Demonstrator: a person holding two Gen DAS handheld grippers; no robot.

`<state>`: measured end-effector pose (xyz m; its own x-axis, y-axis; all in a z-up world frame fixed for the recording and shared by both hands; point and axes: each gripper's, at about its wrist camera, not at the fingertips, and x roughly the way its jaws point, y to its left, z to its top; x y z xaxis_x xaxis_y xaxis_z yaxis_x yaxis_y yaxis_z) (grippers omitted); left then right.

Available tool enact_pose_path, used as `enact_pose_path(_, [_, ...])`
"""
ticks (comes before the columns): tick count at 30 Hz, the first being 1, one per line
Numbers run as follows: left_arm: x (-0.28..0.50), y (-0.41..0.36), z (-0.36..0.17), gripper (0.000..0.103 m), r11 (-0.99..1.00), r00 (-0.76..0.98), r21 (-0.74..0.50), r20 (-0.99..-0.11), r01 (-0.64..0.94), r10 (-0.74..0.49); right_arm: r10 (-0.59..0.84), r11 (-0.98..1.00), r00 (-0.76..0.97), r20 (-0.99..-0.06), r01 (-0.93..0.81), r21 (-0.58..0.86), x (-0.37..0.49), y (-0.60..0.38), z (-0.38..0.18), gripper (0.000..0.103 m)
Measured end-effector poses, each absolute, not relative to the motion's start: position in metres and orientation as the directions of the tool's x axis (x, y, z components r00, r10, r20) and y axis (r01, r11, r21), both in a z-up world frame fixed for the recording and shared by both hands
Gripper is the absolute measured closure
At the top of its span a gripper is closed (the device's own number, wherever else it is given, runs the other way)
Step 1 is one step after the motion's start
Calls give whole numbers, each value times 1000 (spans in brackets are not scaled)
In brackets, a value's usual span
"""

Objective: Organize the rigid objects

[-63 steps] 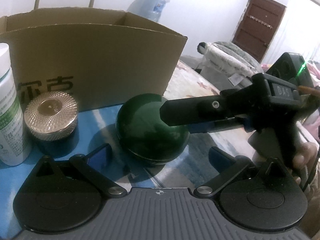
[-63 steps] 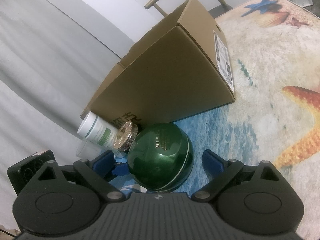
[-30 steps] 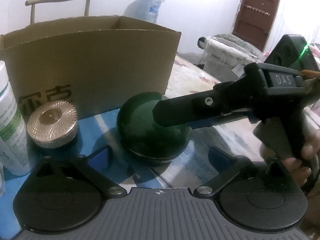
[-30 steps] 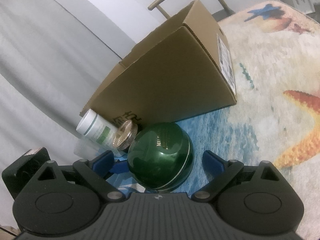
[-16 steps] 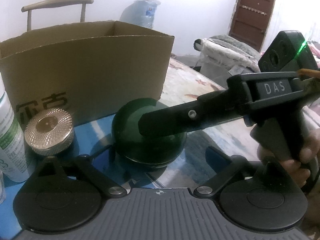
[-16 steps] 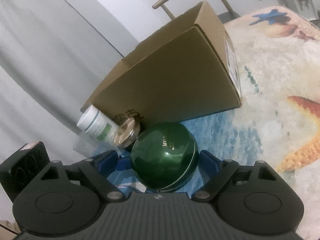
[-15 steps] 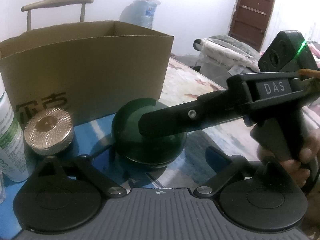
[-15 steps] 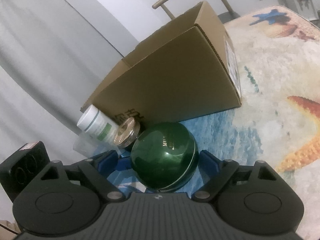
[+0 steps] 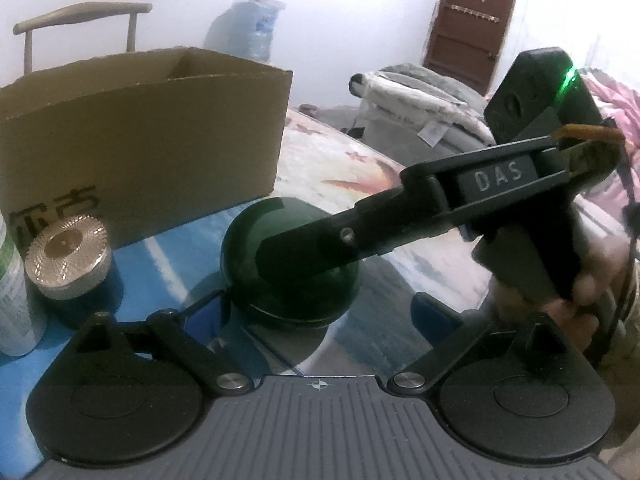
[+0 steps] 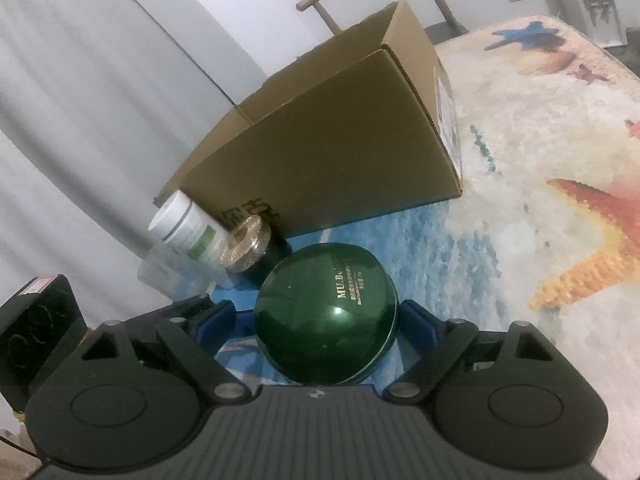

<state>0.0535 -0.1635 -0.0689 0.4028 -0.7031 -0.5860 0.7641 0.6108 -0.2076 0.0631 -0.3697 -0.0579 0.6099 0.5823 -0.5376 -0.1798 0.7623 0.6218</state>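
A dark green round jar (image 9: 244, 256) (image 10: 328, 316) sits on the blue part of the seaside-print table cover (image 10: 520, 160). My right gripper (image 10: 310, 314) straddles it. The right pad lies against the jar's rim, while a strip of table shows between the left pad and the jar. In the left wrist view one right finger (image 9: 304, 248) crosses in front of the jar. My left gripper (image 9: 320, 312) stands open just short of the jar, holding nothing. An open cardboard box (image 9: 140, 128) (image 10: 340, 140) stands behind.
A gold-lidded jar (image 9: 66, 252) (image 10: 244, 248) and a white bottle with a green label (image 9: 12, 280) (image 10: 184, 228) stand left of the green jar, against the box. A clear container (image 10: 168, 280) sits beside them. A chair (image 9: 80, 16) stands behind the box. A hand (image 9: 580, 300) grips the right handle.
The right jaws have narrowed a little around the green jar, and the right finger now reaches further across it in the left wrist view. The jar stays on the table.
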Motion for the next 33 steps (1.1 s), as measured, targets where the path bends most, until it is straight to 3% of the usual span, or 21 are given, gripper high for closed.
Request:
enact_pose_path(16, [58, -176, -68, 7, 634, 476, -69, -599, 770, -643, 525, 809, 640, -561, -171, 563, 59, -367, -54, 15])
enact_pose_path(24, [66, -179, -70, 20, 640, 464, -94, -610, 763, -643, 521, 809, 645, -559, -164, 564, 64, -366, -57, 15])
enact_pose_path(33, [68, -179, -70, 21, 642, 458, -115, -607, 758, -649, 538, 798, 638, -551, -175, 577, 67, -364, -58, 21])
